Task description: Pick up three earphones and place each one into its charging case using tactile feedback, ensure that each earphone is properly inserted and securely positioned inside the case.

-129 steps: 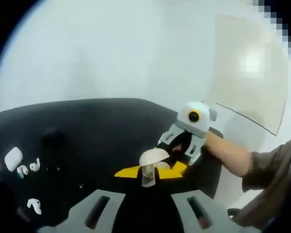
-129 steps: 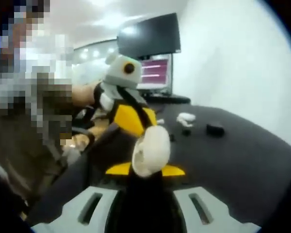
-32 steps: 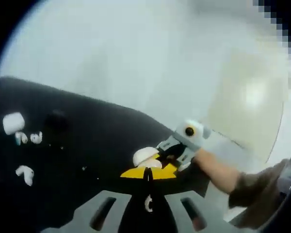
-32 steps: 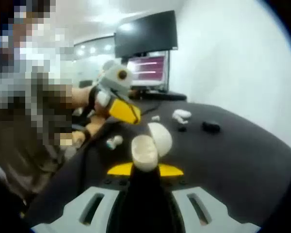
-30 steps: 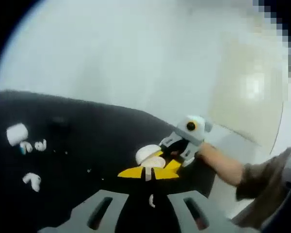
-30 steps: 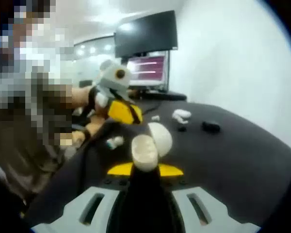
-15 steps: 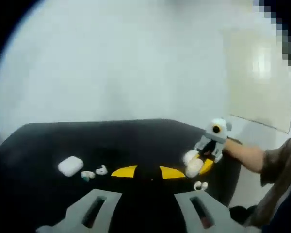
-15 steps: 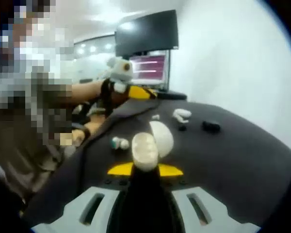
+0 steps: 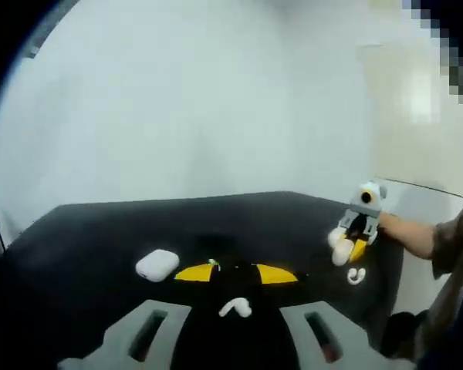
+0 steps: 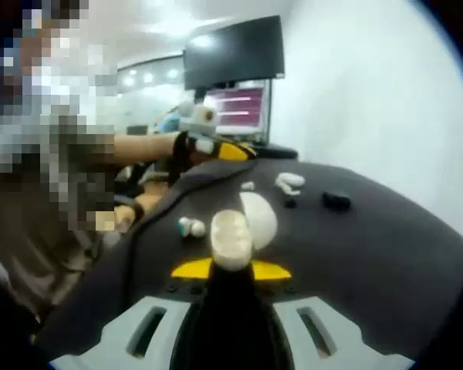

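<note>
My right gripper [image 10: 230, 270] clamps a smooth white open charging case [image 10: 239, 228]; my left gripper [image 9: 236, 274] is spread wide above a glossy earphone [image 9: 236, 308], a closed rounded case [image 9: 157, 264] just left

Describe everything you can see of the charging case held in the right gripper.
The charging case is a small white glossy plastic shell with rounded corners, lid hinged open and tilted back to the right. The lower half faces the camera, and its top shows pale recesses; whether an earphone sits in them is too blurred to tell. It stands upright, clamped between the right gripper yellow-tipped jaws, raised above the black table. In the left gripper view it shows as a white lump at that gripper's tips.
</note>
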The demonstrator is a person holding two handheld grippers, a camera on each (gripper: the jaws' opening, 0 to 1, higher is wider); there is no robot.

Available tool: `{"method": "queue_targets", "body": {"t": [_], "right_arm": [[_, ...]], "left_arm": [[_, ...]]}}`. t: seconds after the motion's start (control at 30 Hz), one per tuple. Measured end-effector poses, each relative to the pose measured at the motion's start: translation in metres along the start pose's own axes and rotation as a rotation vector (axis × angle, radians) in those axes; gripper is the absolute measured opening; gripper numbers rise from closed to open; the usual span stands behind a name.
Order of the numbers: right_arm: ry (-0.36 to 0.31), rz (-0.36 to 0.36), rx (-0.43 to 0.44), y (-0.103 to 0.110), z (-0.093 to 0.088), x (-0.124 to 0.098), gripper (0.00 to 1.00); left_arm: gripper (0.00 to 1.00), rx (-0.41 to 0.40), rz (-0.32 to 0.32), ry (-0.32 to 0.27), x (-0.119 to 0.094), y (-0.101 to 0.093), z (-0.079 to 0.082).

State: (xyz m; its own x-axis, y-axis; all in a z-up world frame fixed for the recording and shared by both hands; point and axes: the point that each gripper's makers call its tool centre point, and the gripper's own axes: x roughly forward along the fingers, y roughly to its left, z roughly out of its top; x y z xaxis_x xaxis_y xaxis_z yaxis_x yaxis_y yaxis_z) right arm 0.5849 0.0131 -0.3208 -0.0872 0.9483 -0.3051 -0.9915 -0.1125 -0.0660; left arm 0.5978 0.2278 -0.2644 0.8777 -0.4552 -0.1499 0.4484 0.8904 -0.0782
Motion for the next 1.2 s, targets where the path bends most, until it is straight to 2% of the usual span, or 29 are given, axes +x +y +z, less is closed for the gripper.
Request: {"method": "queue_targets", "body": {"t": [0.1,0.17,0.23,0.27,0.33,0.37,0.4,0.43,0.5,0.57,0.63,0.77,0.83,0.9,0.93,1.0,1.03,1.07,1.1,1.2], "right_arm": [[0.000,0.000,0.001,0.000,0.000,0.000,0.18],[-0.001,0.001,0.001,0.000,0.000,0.000,0.18],[-0.001,0.001,0.002,0.000,0.000,0.000,0.18],[-0.001,0.001,0.001,0.000,0.000,0.001,0.18],[-0.002,0.001,0.001,0.000,0.000,0.001,0.18],[-0.002,0.001,0.000,0.000,0.000,0.001,0.18],[-0.002,0.001,0.002,0.000,0.000,0.001,0.18],[-0.002,0.000,0.000,0.000,0.000,0.001,0.18],[-0.002,0.000,0.000,0.000,0.000,0.001,0.18],[-0.002,0.000,0.000,0.000,0.000,0.001,0.18],[-0.002,0.001,0.001,0.000,0.000,0.001,0.18],[-0.002,0.001,0.001,0.001,0.000,0.001,0.18],[-0.003,0.001,0.000,0.001,0.000,0.001,0.18],[-0.003,0.001,0.001,0.001,0.000,0.001,0.18],[-0.003,0.001,0.001,0.001,0.000,0.001,0.18],[-0.003,0.000,-0.001,0.001,0.000,0.001,0.18],[-0.003,0.001,-0.002,0.001,0.000,0.001,0.18],[-0.003,0.001,0.000,0.001,0.000,0.001,0.18],[-0.003,0.002,0.001,0.001,-0.001,0.001,0.18],[-0.004,0.003,0.000,0.001,-0.001,0.001,0.18]], "left_arm": [[0.15,-0.034,0.017,-0.013,0.002,0.002,0.000],[0.14,-0.040,-0.060,-0.012,0.007,-0.019,-0.002],[0.14,0.007,-0.145,-0.011,0.010,-0.046,-0.003],[0.14,0.067,-0.222,0.015,0.013,-0.071,-0.007],[0.15,0.207,-0.311,0.096,0.015,-0.104,-0.023],[0.16,0.272,-0.334,0.149,0.015,-0.116,-0.033],[0.18,0.294,-0.337,0.198,0.017,-0.123,-0.041],[0.19,0.307,-0.340,0.219,0.018,-0.128,-0.045],[0.19,0.309,-0.339,0.206,0.021,-0.133,-0.046],[0.20,0.395,-0.317,0.206,0.026,-0.128,-0.049],[0.21,0.381,-0.315,0.211,0.028,-0.125,-0.051],[0.20,0.258,-0.344,0.140,0.033,-0.125,-0.043],[0.16,0.205,-0.356,0.116,0.033,-0.124,-0.040],[0.15,0.207,-0.348,0.111,0.032,-0.119,-0.039],[0.15,0.227,-0.324,0.115,0.032,-0.112,-0.037],[0.17,0.258,-0.239,0.110,0.030,-0.086,-0.023],[0.18,0.248,-0.153,0.114,0.030,-0.062,-0.013],[0.19,0.259,-0.069,0.145,0.029,-0.038,-0.010],[0.19,0.270,0.004,0.187,0.028,-0.014,-0.009],[0.21,0.213,0.097,0.267,0.027,0.029,-0.018]]}}
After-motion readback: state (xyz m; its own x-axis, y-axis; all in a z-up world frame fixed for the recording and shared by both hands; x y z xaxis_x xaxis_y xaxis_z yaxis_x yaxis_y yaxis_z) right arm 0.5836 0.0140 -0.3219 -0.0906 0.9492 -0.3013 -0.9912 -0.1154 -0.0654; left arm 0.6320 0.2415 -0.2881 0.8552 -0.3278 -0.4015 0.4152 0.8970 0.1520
